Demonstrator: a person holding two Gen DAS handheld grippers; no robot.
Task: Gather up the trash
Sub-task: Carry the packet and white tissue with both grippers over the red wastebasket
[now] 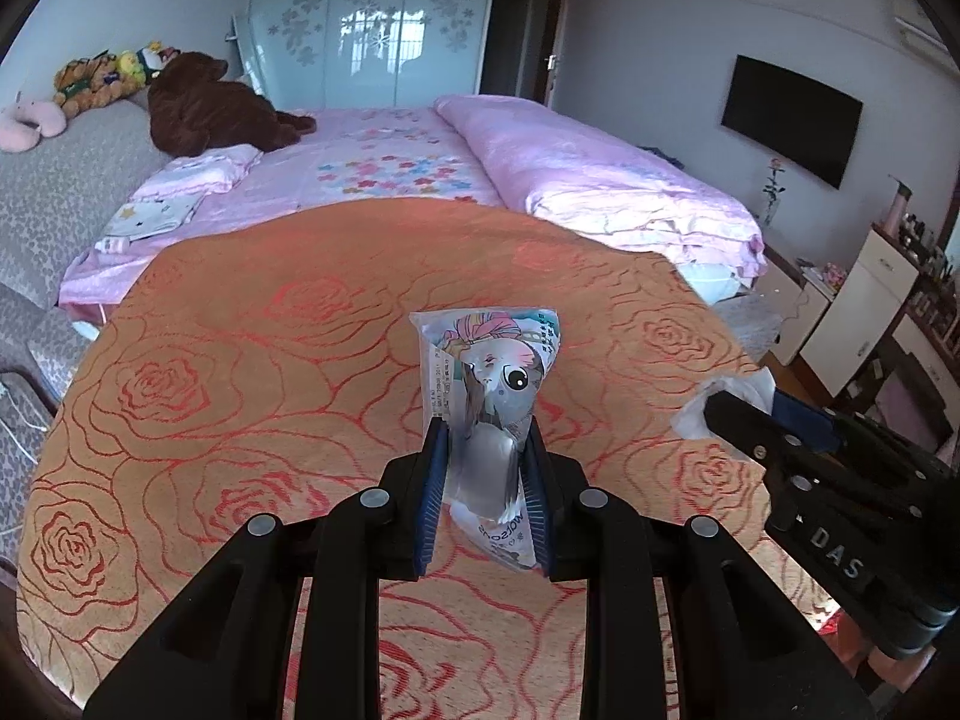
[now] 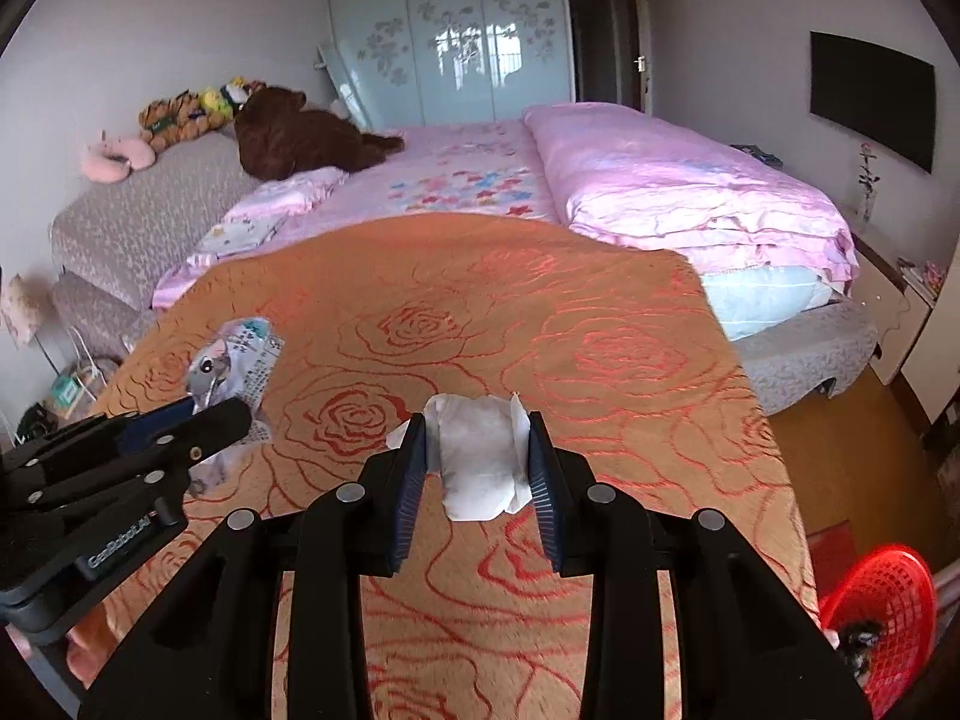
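Left wrist view: the left gripper [image 1: 487, 462] has its blue-padded jaws drawn narrow and clamped on a crumpled, shiny plastic wrapper printed with a cartoon face [image 1: 492, 384], which stands up between the pads above an orange blanket patterned with red roses [image 1: 240, 360]. At the right edge the right gripper [image 1: 708, 414] enters the picture with a wad of white tissue paper [image 1: 726, 393] at its tip. Beyond the blanket lies a bed with a pink floral sheet [image 1: 384, 168] and a rolled pink quilt [image 1: 600, 180]; a big brown plush bear [image 1: 204, 108] rests by the headboard, and a black flat television [image 1: 792, 120] hangs on the right wall. Right wrist view: the right gripper [image 2: 477, 450] holds the white tissue wad [image 2: 480, 456] between its pads, jaws fairly narrow and pressing its sides, above the same rose blanket [image 2: 600, 360]. To the left, the left gripper [image 2: 228, 414] carries the cartoon wrapper [image 2: 234, 360] aloft. At the lower right corner, on the floor beside the bed, sits a red plastic mesh basket [image 2: 888, 600] with something dark inside that is too blurred to identify.
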